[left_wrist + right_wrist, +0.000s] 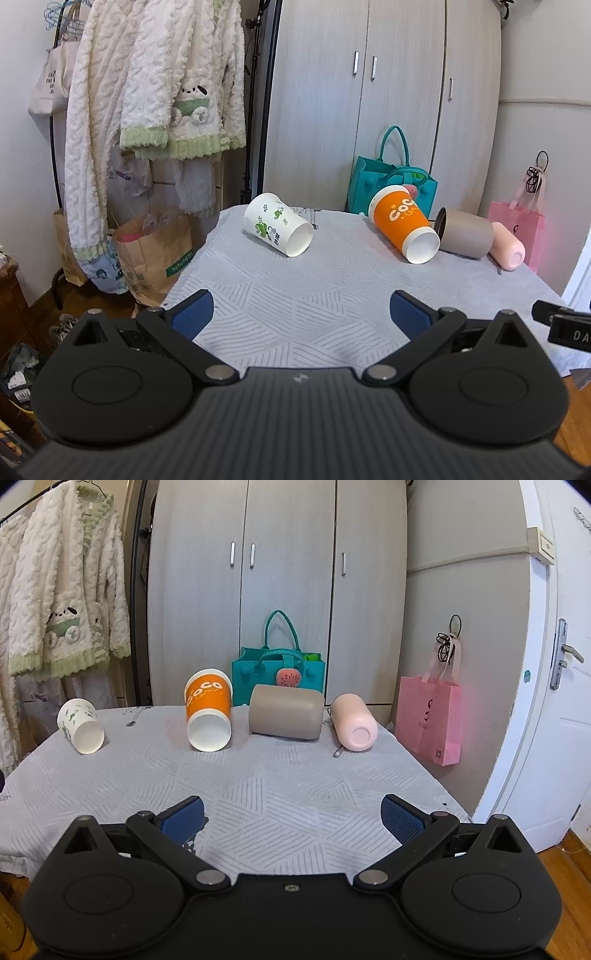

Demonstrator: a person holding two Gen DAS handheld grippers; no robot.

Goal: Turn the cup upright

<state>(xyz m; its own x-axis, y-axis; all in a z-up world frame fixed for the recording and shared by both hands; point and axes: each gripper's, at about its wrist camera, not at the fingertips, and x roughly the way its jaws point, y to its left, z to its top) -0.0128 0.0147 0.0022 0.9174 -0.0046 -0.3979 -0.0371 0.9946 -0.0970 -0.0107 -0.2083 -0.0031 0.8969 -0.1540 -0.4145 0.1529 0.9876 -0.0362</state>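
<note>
Several cups lie on their sides along the far part of a table under a grey patterned cloth (pixel 314 295). From left: a white paper cup with green print (pixel 277 229) (pixel 80 725), an orange paper cup (pixel 404 229) (pixel 209 709), a taupe cup (pixel 466 232) (pixel 285 712) and a pink cup (pixel 508 245) (pixel 354 722). My left gripper (pixel 302 314) is open and empty over the near part of the table. My right gripper (pixel 292 818) is open and empty, also well short of the cups.
A teal bag (pixel 279 672) stands behind the cups against a wardrobe (pixel 280 572). A pink bag (pixel 430 720) hangs at the right by a white door (pixel 554 701). Robes (pixel 155 92) and paper bags (pixel 155 254) are left of the table.
</note>
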